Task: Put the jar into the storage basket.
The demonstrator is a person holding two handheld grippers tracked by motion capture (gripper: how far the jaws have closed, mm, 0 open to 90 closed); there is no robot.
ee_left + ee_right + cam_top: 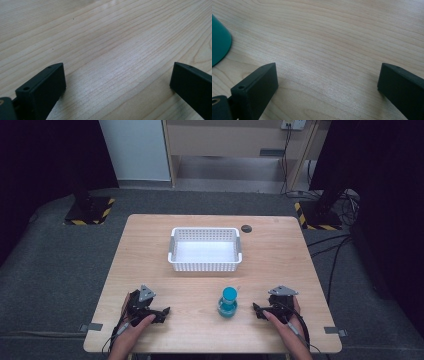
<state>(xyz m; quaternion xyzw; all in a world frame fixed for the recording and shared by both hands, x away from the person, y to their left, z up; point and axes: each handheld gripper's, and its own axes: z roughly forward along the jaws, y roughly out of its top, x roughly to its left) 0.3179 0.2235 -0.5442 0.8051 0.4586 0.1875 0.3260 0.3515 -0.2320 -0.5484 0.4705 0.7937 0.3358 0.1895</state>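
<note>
Where visible, flask (228,302) seemingly left of right gripper (259,311).

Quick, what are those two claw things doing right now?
Left gripper: open, holding nothing, over bare table.
Right gripper: open, holding nothing.

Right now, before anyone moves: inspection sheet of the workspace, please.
Surface: light wooden table, bare grain under both grippers.
Job's things: teal flask-shaped bottle upright, between the grippers; white perforated plastic basket behind it, apparently empty.
Clutter: small dark round disc beside the basket's far right corner.
Grippers: left gripper open, nothing between jaws; right gripper open, beside the bottle, not touching.
Cables: one trails from each gripper; more on the floor, right.
Surroundings: grey carpet, hazard-striped stand bases.
</note>
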